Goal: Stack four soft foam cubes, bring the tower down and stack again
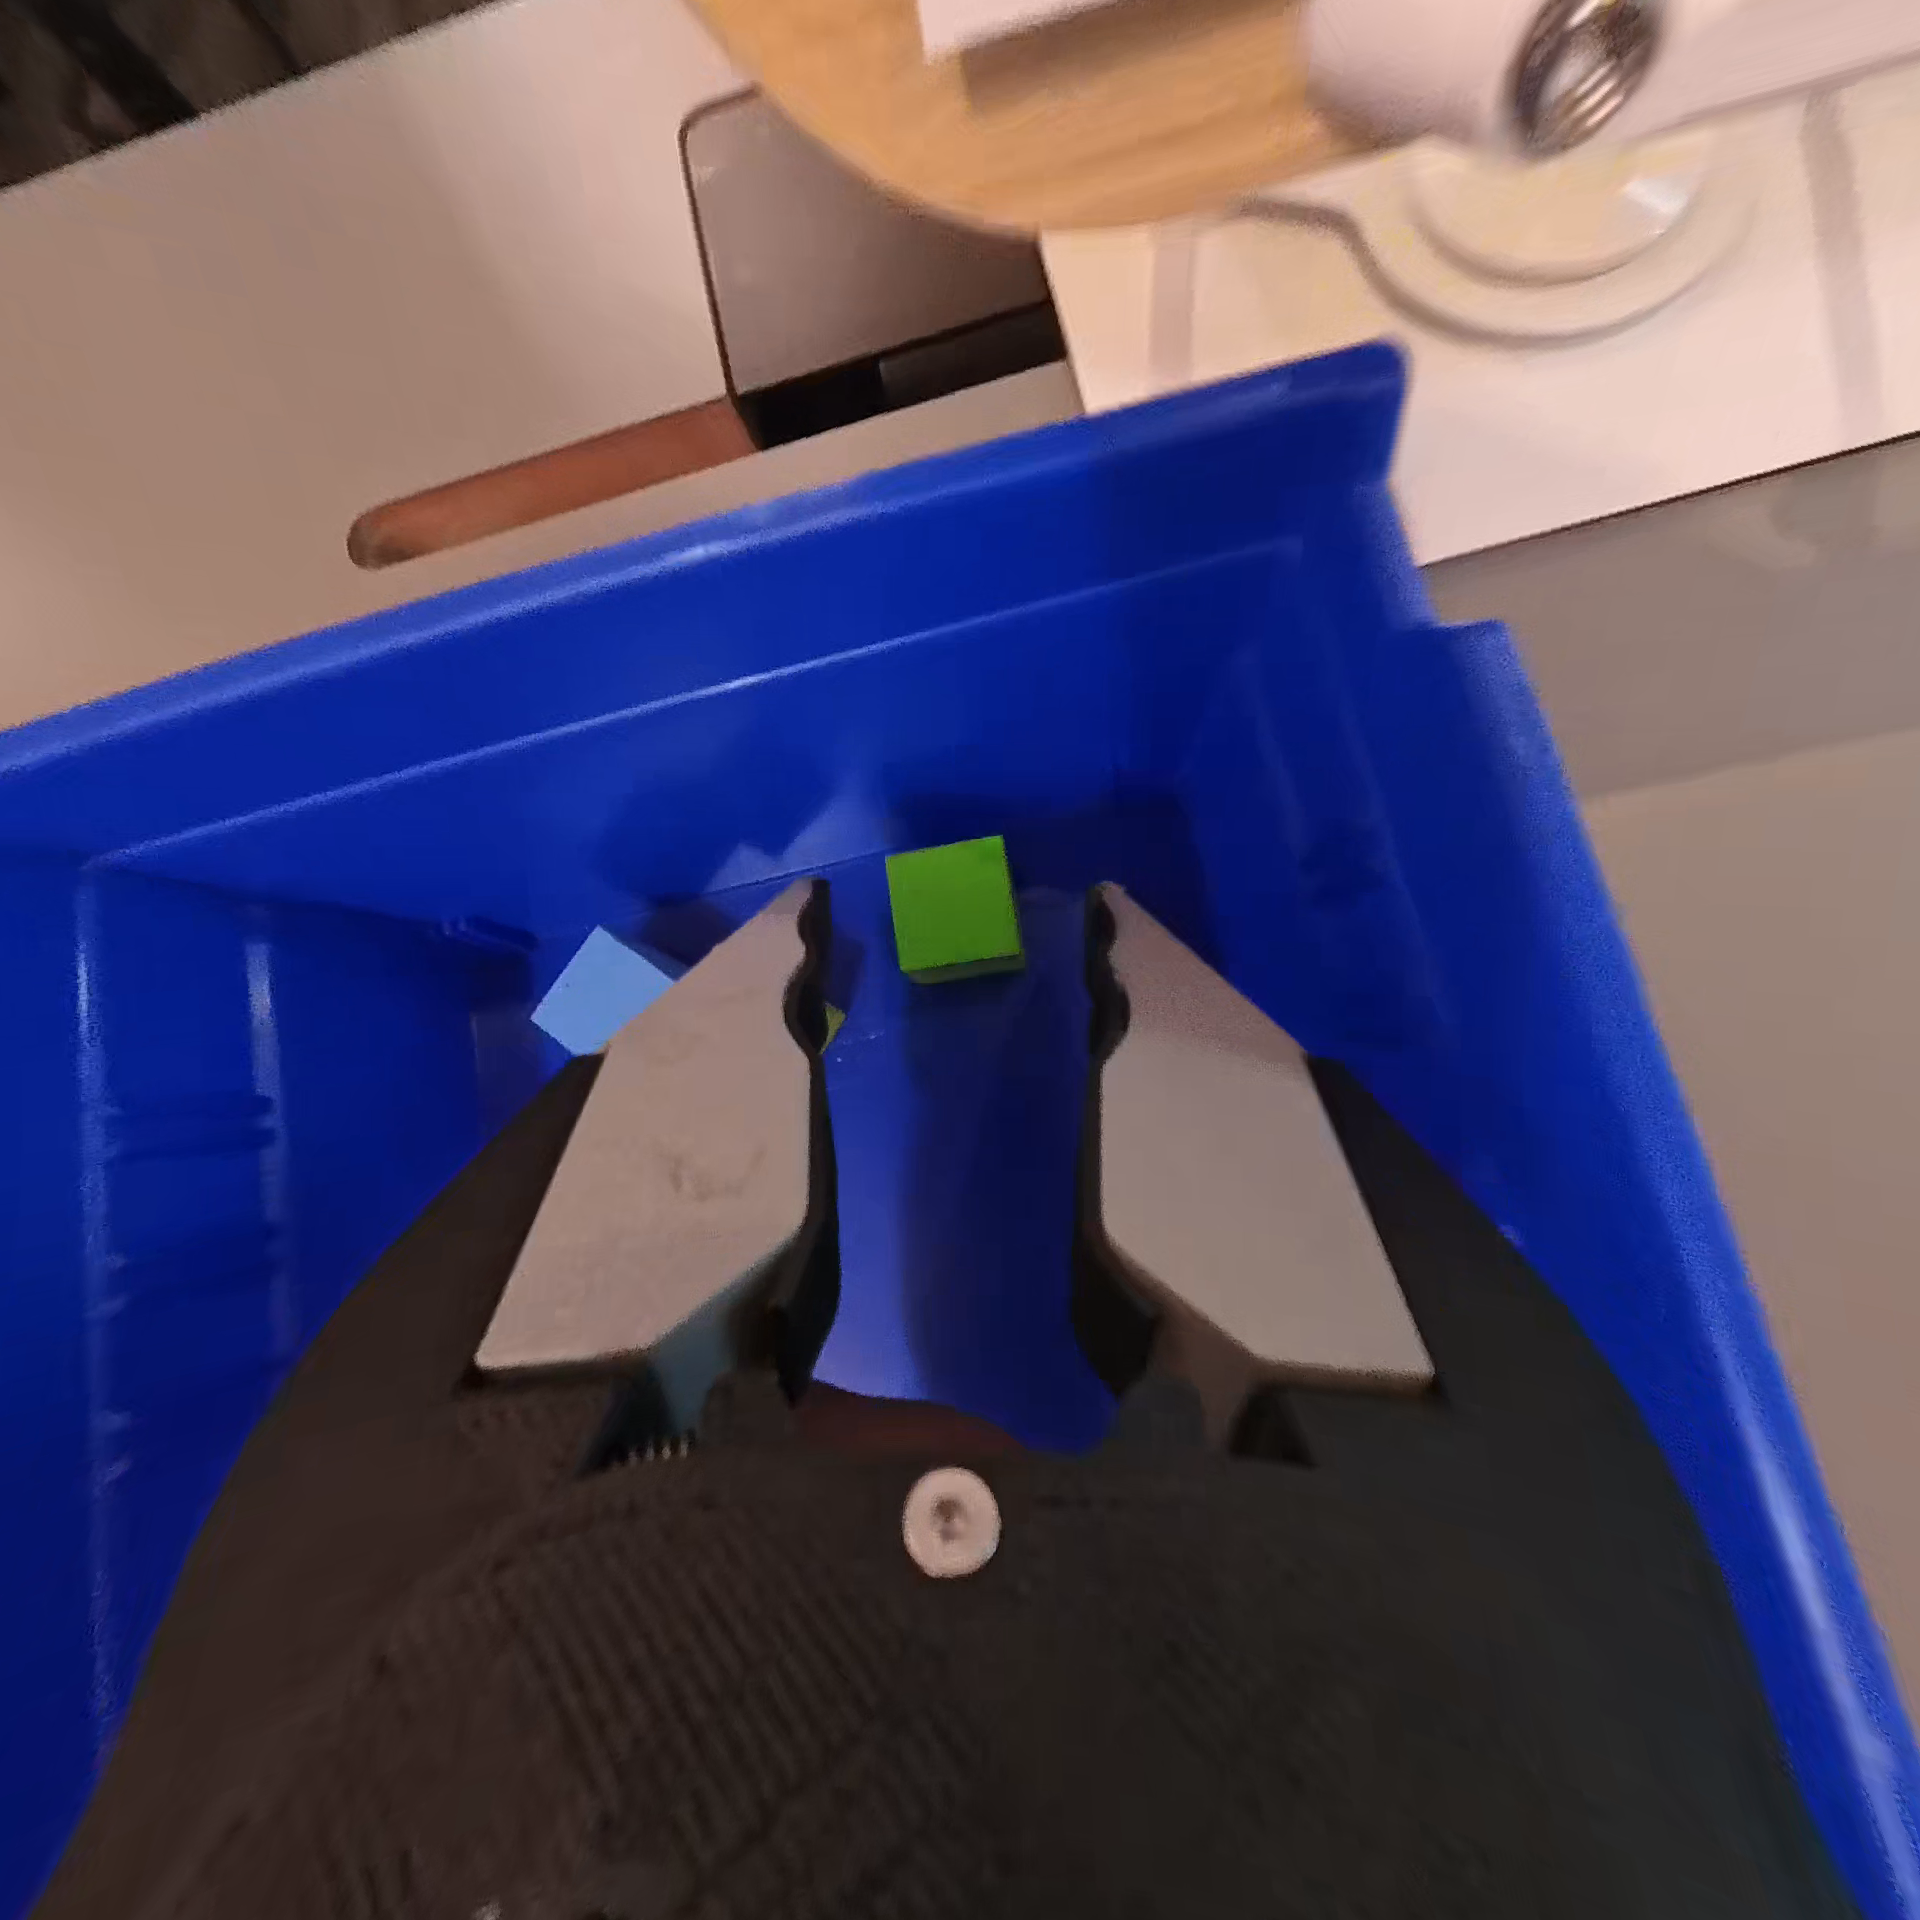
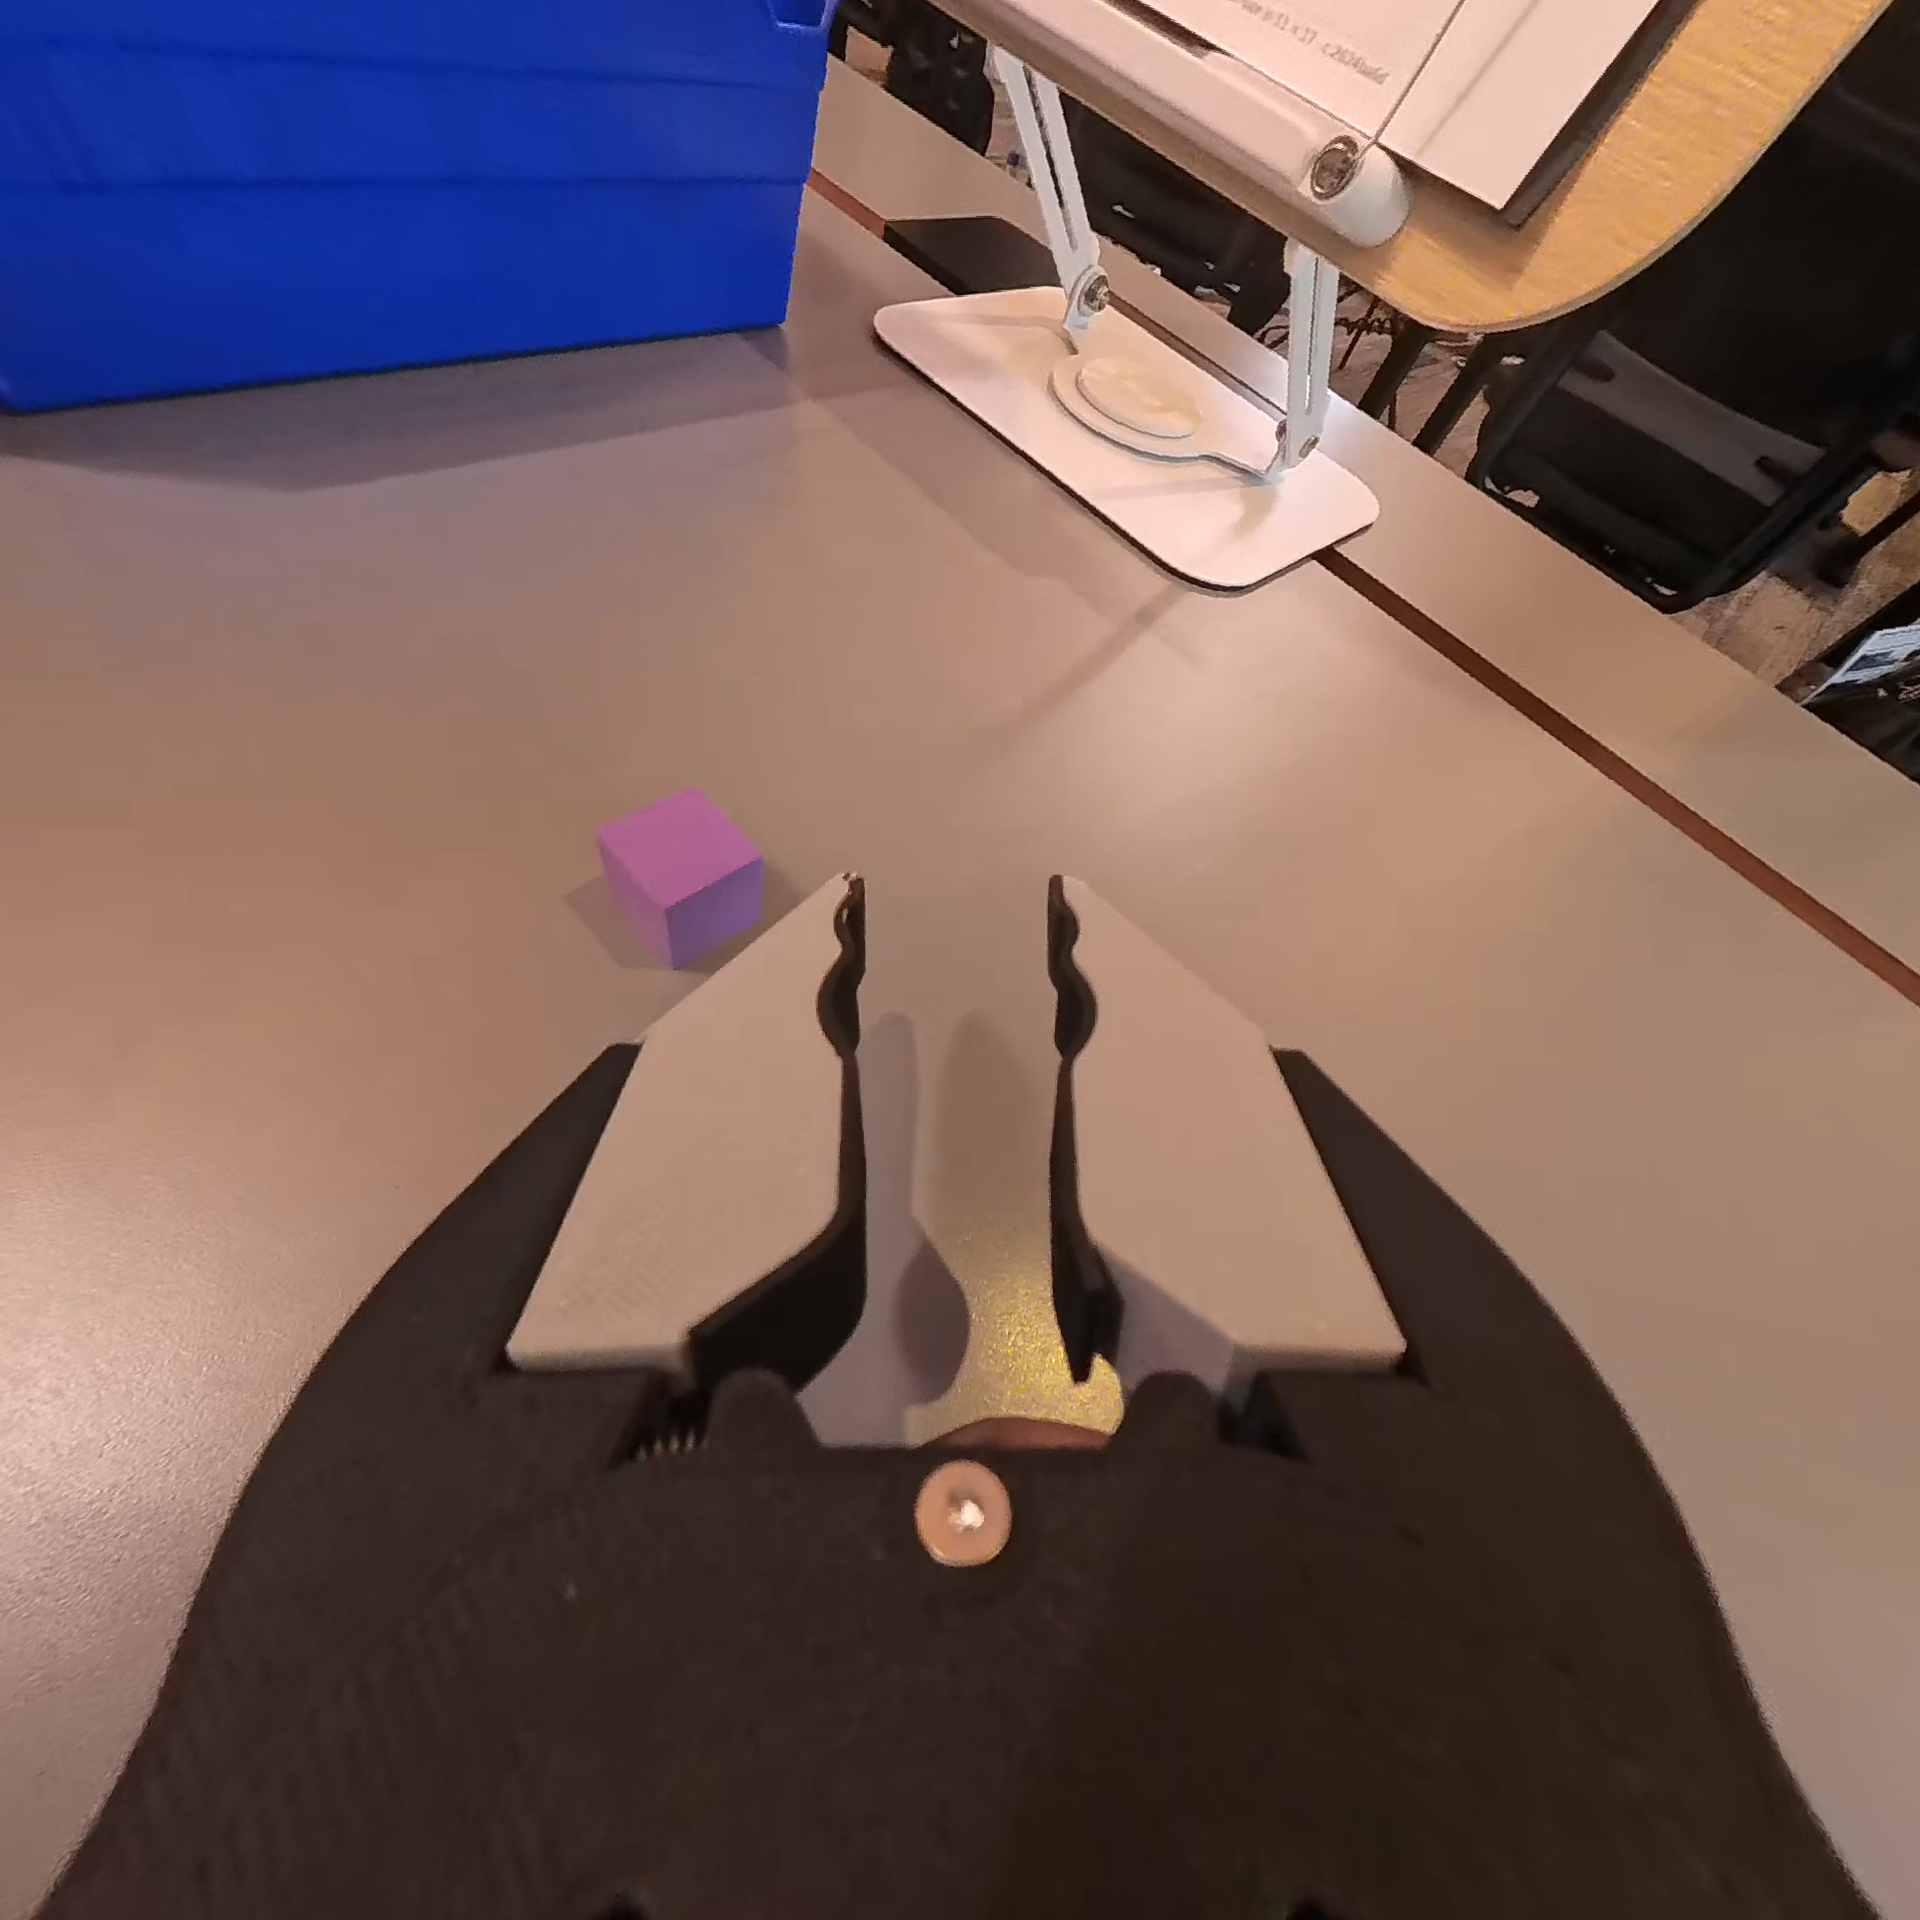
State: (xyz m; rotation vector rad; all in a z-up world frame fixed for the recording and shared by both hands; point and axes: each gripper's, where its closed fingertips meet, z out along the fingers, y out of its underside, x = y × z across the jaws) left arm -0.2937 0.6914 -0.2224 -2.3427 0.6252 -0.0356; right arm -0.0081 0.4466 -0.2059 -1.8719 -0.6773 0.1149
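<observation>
Grey laminate covers the bench [image 2: 1039, 727], with a white tablet stand [image 2: 1132, 436] near its far edge and a deep blue plastic bin [image 1: 727, 665] off to one side. Down inside that bin the left gripper [image 1: 961, 904] hangs with its fingers apart and nothing between them. A green foam cube [image 1: 954, 909] sits just beyond the gap, close to the right fingertip and against the bin's far wall. A light blue foam cube [image 1: 597, 987] lies just outside the left finger, partly hidden behind it. A sliver of yellow shows at that finger's inner edge; too little to say what it is.

Out on the open bench the right gripper [image 2: 954, 883] hovers low, fingers apart and empty, with a purple foam cube [image 2: 681, 888] resting alone just beyond and left of the left fingertip.

Nothing is stacked yet. I'd judge this the very start: cubes to be fetched from the bin, and the building, toppling and rebuilding all ahead.
</observation>
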